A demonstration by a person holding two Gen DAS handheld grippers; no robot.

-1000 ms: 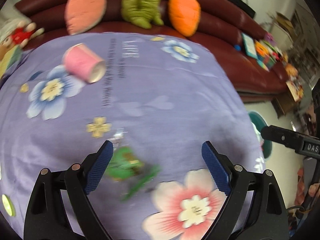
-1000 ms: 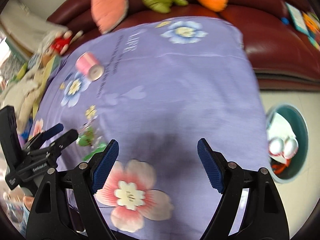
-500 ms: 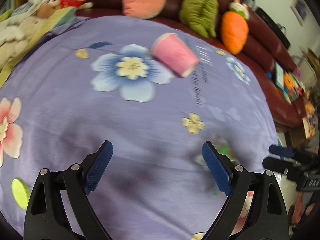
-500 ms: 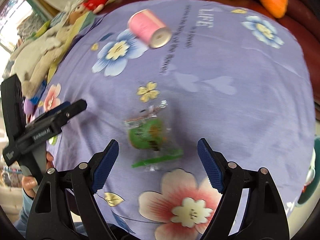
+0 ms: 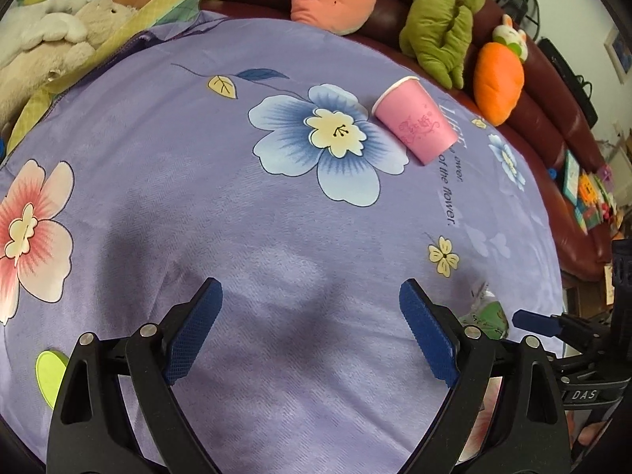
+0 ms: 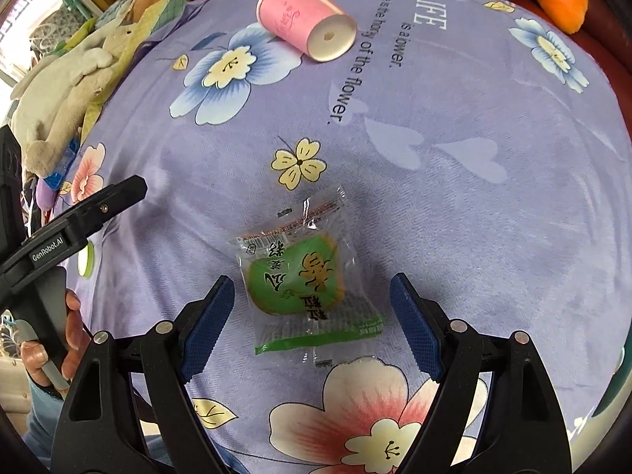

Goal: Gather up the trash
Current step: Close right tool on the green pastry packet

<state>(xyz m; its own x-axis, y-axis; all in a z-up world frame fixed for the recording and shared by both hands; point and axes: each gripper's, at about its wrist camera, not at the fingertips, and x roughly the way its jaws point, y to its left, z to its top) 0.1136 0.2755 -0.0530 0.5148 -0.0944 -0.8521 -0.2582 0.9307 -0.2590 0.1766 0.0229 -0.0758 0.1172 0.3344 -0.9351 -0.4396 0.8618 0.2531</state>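
A clear snack wrapper (image 6: 304,280) with a green label lies flat on the purple flowered cloth (image 6: 454,205). My right gripper (image 6: 312,324) is open above it, its blue pads on either side of the packet and apart from it. A pink paper cup (image 6: 306,19) lies on its side at the far end of the cloth. In the left wrist view my left gripper (image 5: 312,333) is open over bare cloth, the cup (image 5: 414,124) is far ahead, and the wrapper (image 5: 488,314) peeks out past the right finger.
Plush toys (image 5: 442,19) line a dark red sofa (image 5: 553,91) beyond the cloth. More soft toys (image 6: 67,91) are piled at the left edge. A hand (image 6: 51,339) holds the left gripper's handle. A teal bin rim (image 6: 616,391) shows at the lower right.
Both grippers swung left across the cloth and dropped a little. The wrapper now lies between my right gripper's fingers; it has slid out to the right of my left gripper's view.
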